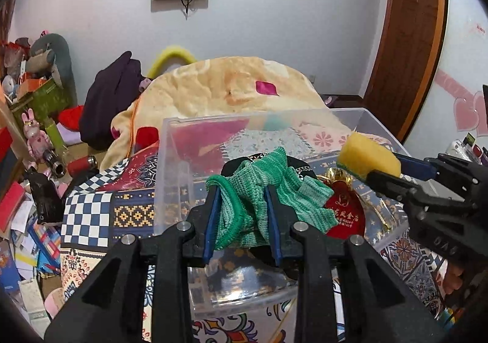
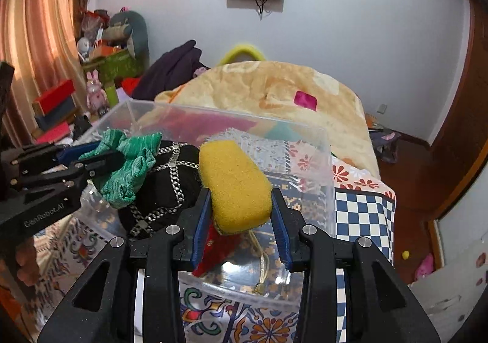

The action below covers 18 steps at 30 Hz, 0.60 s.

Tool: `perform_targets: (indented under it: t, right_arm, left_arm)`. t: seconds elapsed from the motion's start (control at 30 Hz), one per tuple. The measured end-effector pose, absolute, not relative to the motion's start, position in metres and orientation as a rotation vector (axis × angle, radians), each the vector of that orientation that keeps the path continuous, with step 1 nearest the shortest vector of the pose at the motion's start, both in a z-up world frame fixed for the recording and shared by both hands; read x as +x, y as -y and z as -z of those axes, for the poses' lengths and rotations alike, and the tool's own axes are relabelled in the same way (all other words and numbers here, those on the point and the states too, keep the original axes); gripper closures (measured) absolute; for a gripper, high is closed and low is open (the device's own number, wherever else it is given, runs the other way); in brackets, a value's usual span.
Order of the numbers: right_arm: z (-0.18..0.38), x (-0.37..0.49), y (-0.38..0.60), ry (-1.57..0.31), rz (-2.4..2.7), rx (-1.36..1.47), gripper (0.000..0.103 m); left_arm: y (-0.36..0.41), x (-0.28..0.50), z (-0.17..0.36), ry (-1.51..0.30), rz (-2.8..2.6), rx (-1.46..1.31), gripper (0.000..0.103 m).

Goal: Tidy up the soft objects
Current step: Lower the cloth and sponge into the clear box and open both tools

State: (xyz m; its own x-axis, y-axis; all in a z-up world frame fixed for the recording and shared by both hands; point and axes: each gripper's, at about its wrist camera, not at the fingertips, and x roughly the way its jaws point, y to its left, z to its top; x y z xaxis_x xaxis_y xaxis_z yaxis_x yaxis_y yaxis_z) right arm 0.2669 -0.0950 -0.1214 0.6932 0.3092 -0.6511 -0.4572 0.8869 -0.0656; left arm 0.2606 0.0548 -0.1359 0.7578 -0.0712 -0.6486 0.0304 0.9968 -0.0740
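Note:
My left gripper is shut on a green knit cloth, bunched between its blue pads, over the near part of a clear plastic bin. My right gripper is shut on a yellow sponge above the same bin. Inside the bin lie a black cloth with a silver chain pattern and a red pouch with a gold cord. In the right wrist view the left gripper and the green cloth are at the left. In the left wrist view the right gripper and sponge are at the right.
The bin stands on a bed with a patterned quilt. Behind it a beige blanket is heaped, with a dark purple garment beside it. Toys and boxes crowd the left side. A wooden door is at the right.

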Motion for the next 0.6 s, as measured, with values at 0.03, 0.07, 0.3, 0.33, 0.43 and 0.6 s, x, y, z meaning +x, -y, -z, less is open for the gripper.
perform_targets:
  t: [0.03,0.07,0.3,0.33,0.43,0.6]
  right_arm:
    - [0.122,0.267,0.095,-0.681,-0.429,-0.241,0.066]
    - [0.122,0.266,0.094,-0.681,-0.431,-0.251,0.064]
    - [0.111,0.257,0.099,-0.646,-0.440,-0.255,0.047]
    - [0.109,0.256,0.100,-0.641,-0.442,-0.253,0.047]
    - [0.101,0.248,0.105,-0.615,-0.445,-0.244,0.036]
    - [0.085,0.225,0.112,-0.547,-0.465,-0.229,0.035]
  left_arm:
    - [-0.055,0.261,0.136,-0.708,0.060,-0.066,0.069]
    - [-0.055,0.261,0.137,-0.707,0.060,-0.065,0.067]
    - [-0.055,0.249,0.128,-0.677,0.045,-0.048,0.052]
    - [-0.055,0.246,0.124,-0.669,0.047,-0.052,0.049]
    - [-0.057,0.236,0.114,-0.647,0.062,-0.069,0.040]
    - [-0.052,0.213,0.099,-0.607,0.084,-0.051,0.032]
